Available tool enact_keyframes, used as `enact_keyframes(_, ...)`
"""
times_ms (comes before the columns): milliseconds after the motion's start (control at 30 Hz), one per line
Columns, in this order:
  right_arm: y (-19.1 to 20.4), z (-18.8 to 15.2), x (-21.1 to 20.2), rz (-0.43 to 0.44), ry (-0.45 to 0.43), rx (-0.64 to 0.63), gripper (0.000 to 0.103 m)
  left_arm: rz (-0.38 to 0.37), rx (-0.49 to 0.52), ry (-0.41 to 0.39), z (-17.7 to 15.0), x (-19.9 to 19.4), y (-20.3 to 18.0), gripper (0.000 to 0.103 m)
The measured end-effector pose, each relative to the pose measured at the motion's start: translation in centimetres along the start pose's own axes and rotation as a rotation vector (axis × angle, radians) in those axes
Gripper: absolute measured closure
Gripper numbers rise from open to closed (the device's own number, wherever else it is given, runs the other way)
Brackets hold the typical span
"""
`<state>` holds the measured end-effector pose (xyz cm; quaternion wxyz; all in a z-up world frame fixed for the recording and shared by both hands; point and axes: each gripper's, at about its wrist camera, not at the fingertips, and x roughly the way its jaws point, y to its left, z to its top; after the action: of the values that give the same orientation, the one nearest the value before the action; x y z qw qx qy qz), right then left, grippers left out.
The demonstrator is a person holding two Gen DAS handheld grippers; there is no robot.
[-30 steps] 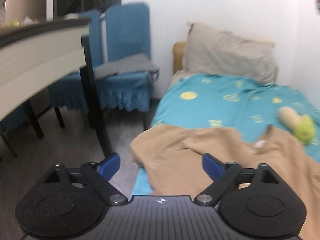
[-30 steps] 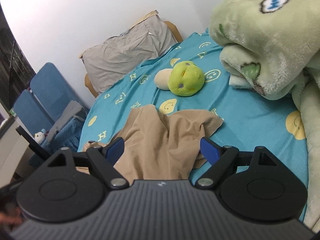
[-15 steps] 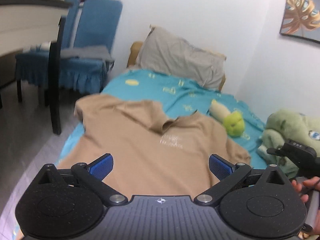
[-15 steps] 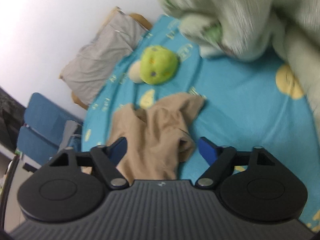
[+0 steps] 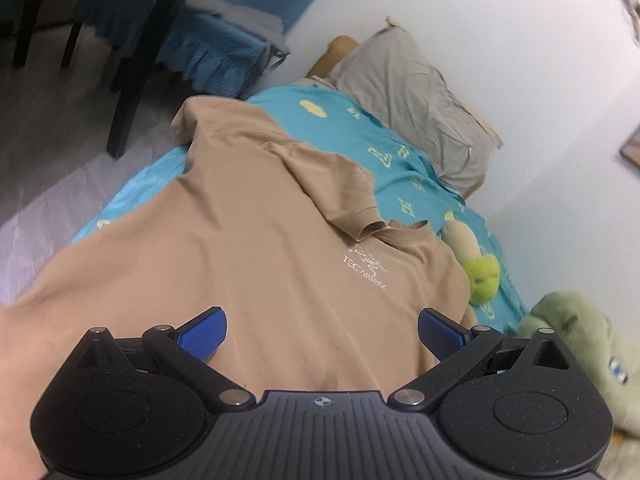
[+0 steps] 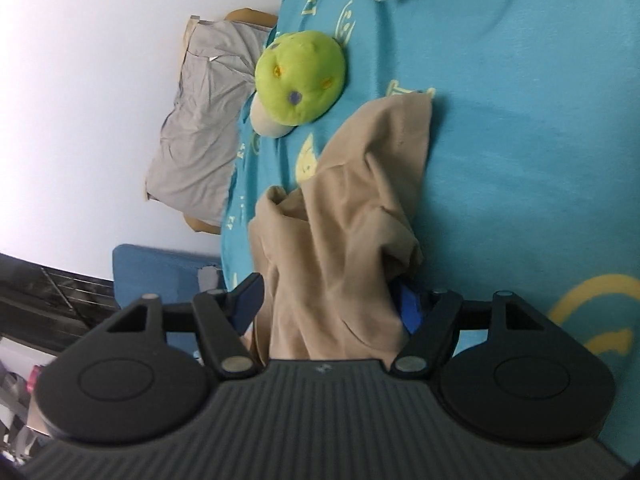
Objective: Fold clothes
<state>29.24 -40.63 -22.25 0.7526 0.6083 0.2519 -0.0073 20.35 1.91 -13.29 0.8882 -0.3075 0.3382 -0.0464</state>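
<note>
A tan T-shirt [image 5: 256, 240] with small white chest lettering lies spread on the blue bed sheet [image 5: 384, 144], one sleeve folded over near the collar. My left gripper [image 5: 322, 330] is open just above the shirt's lower part, nothing between its blue pads. In the right wrist view a bunched part of the tan shirt [image 6: 352, 216] runs between the blue pads of my right gripper [image 6: 328, 304], which is still wide apart. The right pad is partly hidden by the cloth.
A green and cream plush toy [image 6: 298, 80] lies beside the shirt, a grey pillow [image 5: 420, 96] at the bed's head. A green plush blanket [image 5: 592, 360] lies on the right. Blue-covered chairs [image 5: 208, 36] and dark table legs [image 5: 128, 92] stand on the floor to the left.
Both cameras tilted and came closer to the shirt. The right gripper moved in until shirt cloth lies between its pads. The left gripper lowered over the shirt's body.
</note>
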Motion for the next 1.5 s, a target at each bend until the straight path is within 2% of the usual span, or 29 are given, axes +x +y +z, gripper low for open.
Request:
enact_keyframes(67, 0.0, 0.2, 0.6, -0.011, -0.013, -0.007, 0.033, -0.006, -0.034, 0.004, 0.3, 0.5, 0.6, 0.000)
enact_keyframes(267, 0.1, 1.1, 2.1, 0.030, -0.128, 0.010, 0.031, -0.010, -0.024, -0.009, 0.0, 1.2, 0.4, 0.000)
enact_keyframes(367, 0.5, 1.3, 1.8, -0.005, -0.210, -0.047, 0.031, -0.011, -0.020, -0.015, -0.1, 1.5, 0.4, 0.000)
enact_keyframes(400, 0.7, 1.3, 1.5, -0.022, -0.239, -0.069, 0.035, -0.007, -0.021, -0.015, 0.0, 1.7, 0.4, 0.000)
enact_keyframes(467, 1.6, 1.5, 0.0, -0.031, -0.324, -0.106, 0.039, -0.004, -0.021, -0.017, 0.1, 1.9, 0.5, 0.000)
enact_keyframes(567, 3.8, 1.9, -3.3, 0.027, -0.466, -0.203, 0.039, -0.004, -0.018, -0.018, 0.1, 2.0, 0.5, 0.000)
enact_keyframes(667, 5.3, 2.0, -6.0, -0.005, -0.566, -0.305, 0.040, -0.009, -0.011, -0.011, 0.0, 2.1, 0.5, 0.000)
enact_keyframes(733, 4.7, 2.2, -6.5, -0.052, -0.538, -0.254, 0.039, -0.012, -0.002, -0.006, 0.0, 2.1, 0.5, 0.000)
enact_keyframes(867, 2.4, 1.6, -5.7, -0.187, -0.383, -0.167, 0.039, -0.010, 0.007, 0.007, -0.2, 2.2, 0.6, 0.000)
enact_keyframes(933, 1.0, 0.9, -5.2, -0.196, -0.317, -0.087, 0.032, -0.008, 0.007, 0.016, -0.3, 2.3, 0.6, 0.000)
enact_keyframes(1000, -0.2, 0.2, -4.6, -0.186, -0.241, -0.007, 0.032, -0.008, 0.005, 0.026, -0.4, 2.3, 0.7, 0.000)
enact_keyframes(1067, -0.4, -0.5, -4.0, -0.177, -0.192, 0.012, 0.032, -0.009, 0.001, 0.034, -0.4, 2.5, 0.7, 0.000)
enact_keyframes(1167, 0.0, -0.9, -3.5, -0.162, -0.201, -0.013, 0.032, -0.006, -0.001, 0.041, -0.5, 2.8, 0.7, 0.000)
enact_keyframes(1267, 0.0, 0.1, -1.8, -0.141, -0.254, -0.058, 0.035, 0.002, 0.001, 0.045, -0.5, 3.1, 0.7, 0.000)
enact_keyframes(1367, 0.6, 1.1, 0.4, -0.183, -0.293, -0.150, 0.036, 0.012, 0.002, 0.044, -0.6, 3.2, 0.9, 0.000)
enact_keyframes(1400, 0.6, 1.3, 0.8, -0.197, -0.304, -0.176, 0.045, 0.014, 0.006, 0.044, -0.7, 3.3, 0.9, 0.000)
enact_keyframes(1433, 0.7, 1.6, 1.3, -0.212, -0.315, -0.203, 0.062, 0.016, 0.013, 0.045, -0.6, 3.5, 0.9, 0.000)
enact_keyframes(1467, 0.7, 1.8, 1.6, -0.226, -0.326, -0.229, 0.075, 0.019, 0.021, 0.045, -0.6, 3.7, 0.8, 0.000)
enact_keyframes(1500, 0.6, 1.9, 1.6, -0.235, -0.334, -0.230, 0.095, 0.024, 0.031, 0.043, -0.6, 3.8, 0.7, 0.000)
